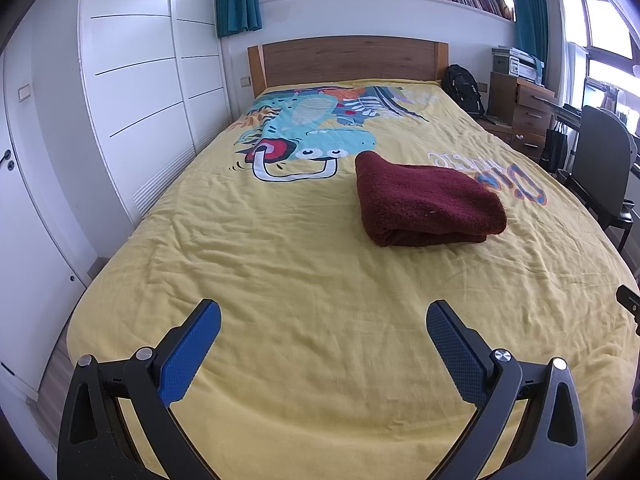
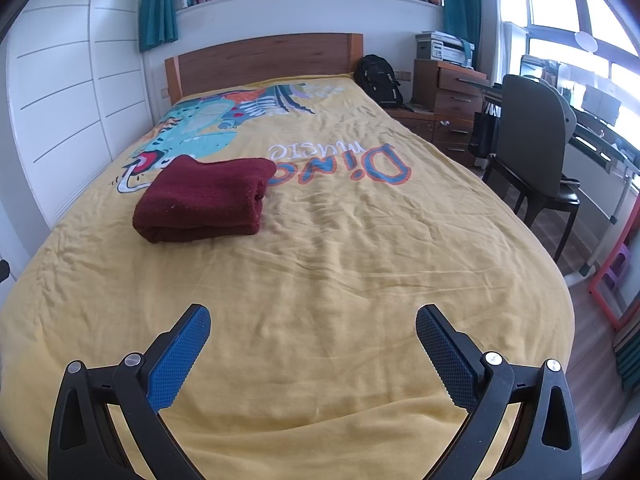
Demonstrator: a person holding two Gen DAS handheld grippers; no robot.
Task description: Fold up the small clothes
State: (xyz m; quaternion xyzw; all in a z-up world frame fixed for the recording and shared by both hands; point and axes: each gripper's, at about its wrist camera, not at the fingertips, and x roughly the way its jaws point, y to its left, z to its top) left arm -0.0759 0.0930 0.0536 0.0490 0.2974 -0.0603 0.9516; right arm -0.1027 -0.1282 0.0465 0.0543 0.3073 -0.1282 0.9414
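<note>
A dark red fleecy garment lies folded into a thick rectangle on the yellow dinosaur bedspread. In the right wrist view the same folded garment sits left of centre on the bedspread. My left gripper hovers open over the near part of the bed, well short of the garment, with nothing between its blue pads. My right gripper is also open and holds nothing, with the garment far ahead to its left. A dark tip of the right gripper shows at the right edge of the left wrist view.
White wardrobe doors line the bed's left side. The wooden headboard stands at the far end. Right of the bed are a black backpack, a wooden drawer unit, a dark chair and a desk by the windows.
</note>
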